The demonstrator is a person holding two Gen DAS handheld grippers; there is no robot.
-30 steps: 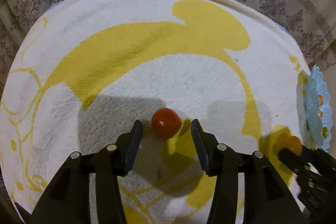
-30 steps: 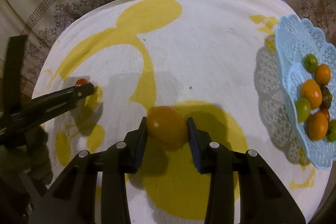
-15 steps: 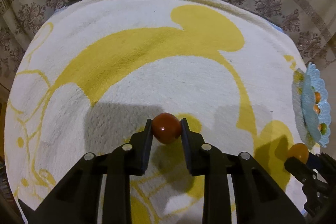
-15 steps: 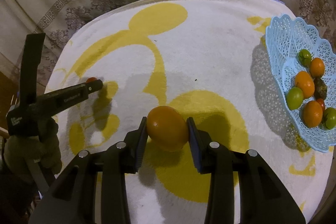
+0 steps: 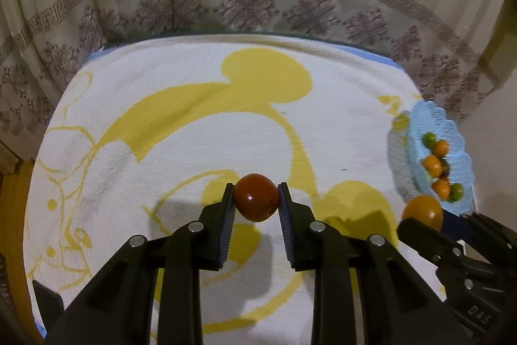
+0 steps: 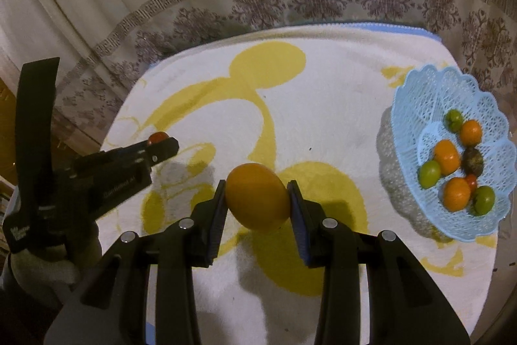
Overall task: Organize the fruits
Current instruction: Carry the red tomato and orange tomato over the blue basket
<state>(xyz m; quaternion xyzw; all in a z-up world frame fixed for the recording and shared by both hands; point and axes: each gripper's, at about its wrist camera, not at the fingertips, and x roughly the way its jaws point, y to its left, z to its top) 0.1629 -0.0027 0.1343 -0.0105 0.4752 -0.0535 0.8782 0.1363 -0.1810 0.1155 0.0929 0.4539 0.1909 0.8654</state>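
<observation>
Both tongs lifted, clamping fruit.

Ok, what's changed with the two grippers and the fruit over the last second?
The left gripper closed on the small red tomato, which a second ago sat loose between open fingers, and lifted it off the white and yellow towel. The right gripper also rose, toward the light blue lattice plastic basket. Unchanged: its grip on the large orange fruit, and the fruits in the basket.

"das" on right gripper (image 5: pixel 420 217).
</observation>
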